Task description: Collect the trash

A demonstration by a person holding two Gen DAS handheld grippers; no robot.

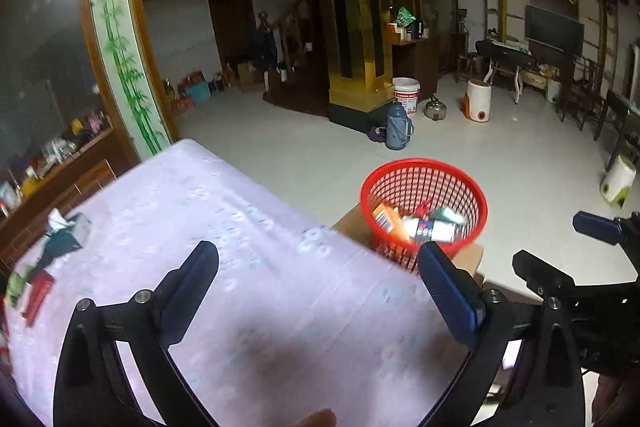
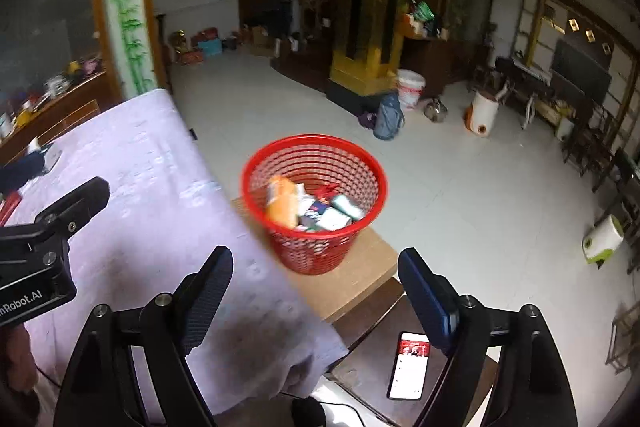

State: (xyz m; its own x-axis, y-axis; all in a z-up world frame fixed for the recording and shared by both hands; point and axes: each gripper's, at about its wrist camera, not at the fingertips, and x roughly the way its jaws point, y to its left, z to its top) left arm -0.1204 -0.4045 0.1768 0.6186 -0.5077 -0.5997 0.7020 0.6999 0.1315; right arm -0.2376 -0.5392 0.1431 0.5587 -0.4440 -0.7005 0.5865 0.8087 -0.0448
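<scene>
The table [image 1: 248, 267], draped in pale lilac cloth, fills the lower left of both views. Right of centre, a red mesh basket [image 2: 316, 203] stands on a cardboard box [image 2: 352, 279], holding orange, white and green packets [image 2: 310, 207]. The left gripper [image 1: 318, 287] and right gripper [image 2: 316, 295] both hang spread and empty.

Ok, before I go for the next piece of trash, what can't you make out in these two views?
- Items at the table's far left: left wrist view, blurred and cut by the frame edge; type unclear.
- Contents of the red basket: both views, motion-blurred; labels unreadable.
- Lower layers in the basket: hidden under the top boxes.
- Phone screen: right wrist view, text too small.
- Table's near edge: hidden behind the open left gripper.
</scene>
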